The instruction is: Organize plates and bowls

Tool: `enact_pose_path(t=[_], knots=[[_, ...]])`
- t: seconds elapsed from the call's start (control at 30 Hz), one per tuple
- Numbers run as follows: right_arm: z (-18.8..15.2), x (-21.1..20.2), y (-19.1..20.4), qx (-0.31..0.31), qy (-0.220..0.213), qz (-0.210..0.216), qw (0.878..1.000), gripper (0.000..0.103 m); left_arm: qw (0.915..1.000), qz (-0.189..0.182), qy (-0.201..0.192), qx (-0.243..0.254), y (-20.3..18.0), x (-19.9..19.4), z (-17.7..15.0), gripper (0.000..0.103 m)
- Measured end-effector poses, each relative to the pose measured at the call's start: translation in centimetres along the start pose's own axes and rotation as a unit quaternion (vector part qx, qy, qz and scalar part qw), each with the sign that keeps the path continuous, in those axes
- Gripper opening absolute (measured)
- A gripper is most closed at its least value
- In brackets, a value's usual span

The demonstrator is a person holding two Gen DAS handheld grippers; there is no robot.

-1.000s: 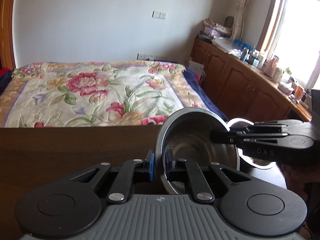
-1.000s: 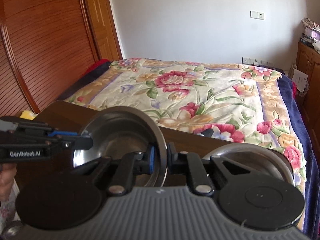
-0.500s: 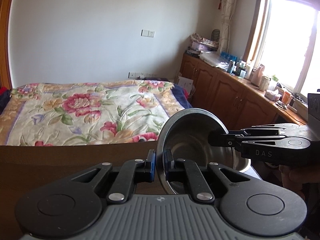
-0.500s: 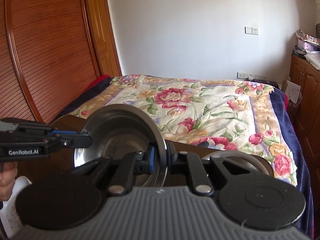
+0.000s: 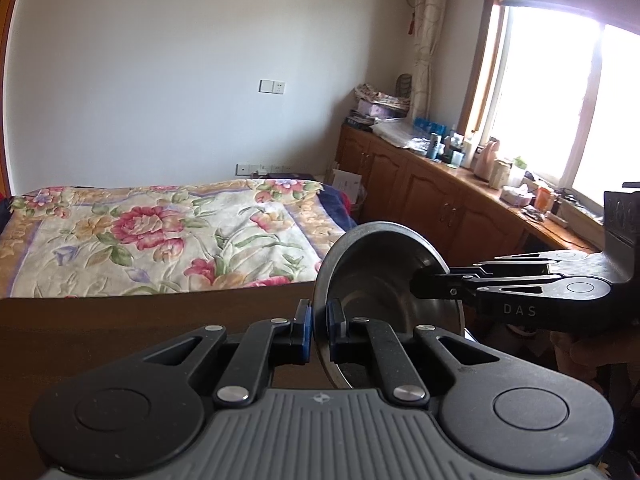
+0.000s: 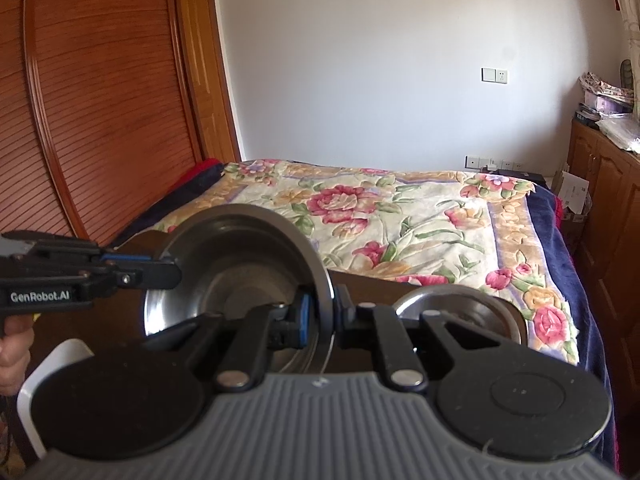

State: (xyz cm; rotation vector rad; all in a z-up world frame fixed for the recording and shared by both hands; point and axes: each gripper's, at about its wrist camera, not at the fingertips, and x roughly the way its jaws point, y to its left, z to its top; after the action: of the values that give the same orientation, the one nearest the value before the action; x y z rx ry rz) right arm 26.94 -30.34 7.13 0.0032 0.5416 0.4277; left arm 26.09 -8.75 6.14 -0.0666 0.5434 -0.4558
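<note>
Left hand-held gripper (image 5: 317,330) and right hand-held gripper (image 6: 323,318) both clamp the steel bowl (image 5: 372,276) rim, opposite sides. Bowl tilted on edge. Second bowl (image 6: 460,304) just right of right hand-held gripper.

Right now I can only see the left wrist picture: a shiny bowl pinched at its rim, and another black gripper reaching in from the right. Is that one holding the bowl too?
Observer: Yes. In the right wrist view the right gripper is shut on the opposite rim of the same steel bowl.
Operator: Are there any other dishes around?
Observer: One. A second steel bowl appears to rest on the dark wooden surface, right of the held one and partly hidden behind the gripper.
Operator: What is off to the left of the bed?
Observer: A slatted wooden door stands beside the bed.
</note>
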Motion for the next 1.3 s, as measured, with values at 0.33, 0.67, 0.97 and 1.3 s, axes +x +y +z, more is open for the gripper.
enact_pose_path(t=[0.33, 0.67, 0.97, 1.3], knots=[[-2.7, -2.9, 2.1, -0.002, 0.004, 0.007, 1.0, 0.014, 0.9996, -0.028, 0.008, -0.004, -0.4, -3.4, -3.6, 0.008], [-5.2, -4.5, 3.8, -0.009, 0.008, 0.003, 1.0, 0.012, 0.9993, -0.034, 0.015, 0.0, -0.8, -5.2, -7.0, 0.008], [-6.9, -5.1, 4.7, -0.021, 0.015, 0.001, 1.0, 0.012, 0.9987, -0.038, 0.034, -0.007, -0.7, -5.5, -9.4, 0.008], [-8.6, -4.9, 4.7, -0.017, 0.029, -0.002, 0.999, 0.012, 0.9977, -0.041, 0.054, -0.005, -1.0, -4.8, -10.7, 0.009]])
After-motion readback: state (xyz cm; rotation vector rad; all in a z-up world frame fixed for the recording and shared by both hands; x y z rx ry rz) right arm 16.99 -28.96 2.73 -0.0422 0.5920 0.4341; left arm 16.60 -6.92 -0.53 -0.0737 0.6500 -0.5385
